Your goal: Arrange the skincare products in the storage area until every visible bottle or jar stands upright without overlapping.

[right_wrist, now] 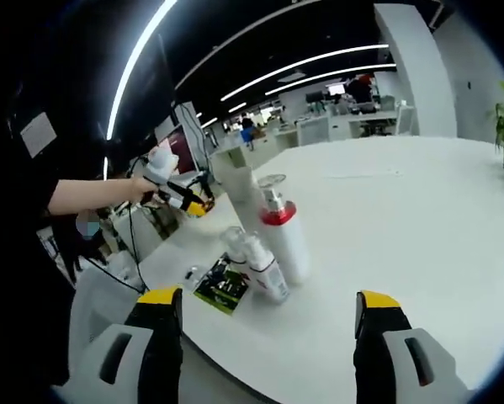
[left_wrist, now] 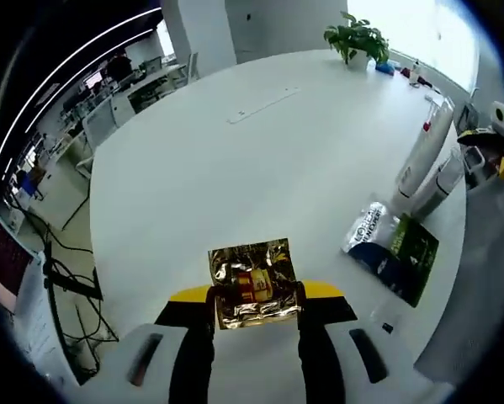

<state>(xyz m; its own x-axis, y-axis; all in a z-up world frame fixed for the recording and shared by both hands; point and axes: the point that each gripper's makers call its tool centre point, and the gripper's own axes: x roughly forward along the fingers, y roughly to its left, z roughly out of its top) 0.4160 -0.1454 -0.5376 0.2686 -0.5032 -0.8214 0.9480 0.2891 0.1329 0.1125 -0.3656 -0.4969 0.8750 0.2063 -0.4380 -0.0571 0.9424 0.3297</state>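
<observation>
Skincare products are gathered near the right edge of the round white table (left_wrist: 235, 168): in the left gripper view a tall white tube (left_wrist: 421, 147) stands upright, a shorter white bottle (left_wrist: 437, 187) close beside it, and flat sachets (left_wrist: 392, 241) lie on the tabletop just in front of them. Left gripper (left_wrist: 256, 299) has its jaws clamped on a crinkled gold foil packet (left_wrist: 253, 282) with a red and yellow label, held above the table's near edge. Far across the table sits a potted plant (left_wrist: 358, 38).

Over in the right gripper view, a pump bottle with a red collar (right_wrist: 283, 236) stands upright, a smaller white bottle (right_wrist: 264, 268) touching its side, and the dark green sachet (right_wrist: 222, 290) lying flat at the table's edge. Right gripper (right_wrist: 268, 337) hangs with its jaws wide apart, nothing between them. At left, a person's hand (right_wrist: 142, 192) carries the other gripper.
</observation>
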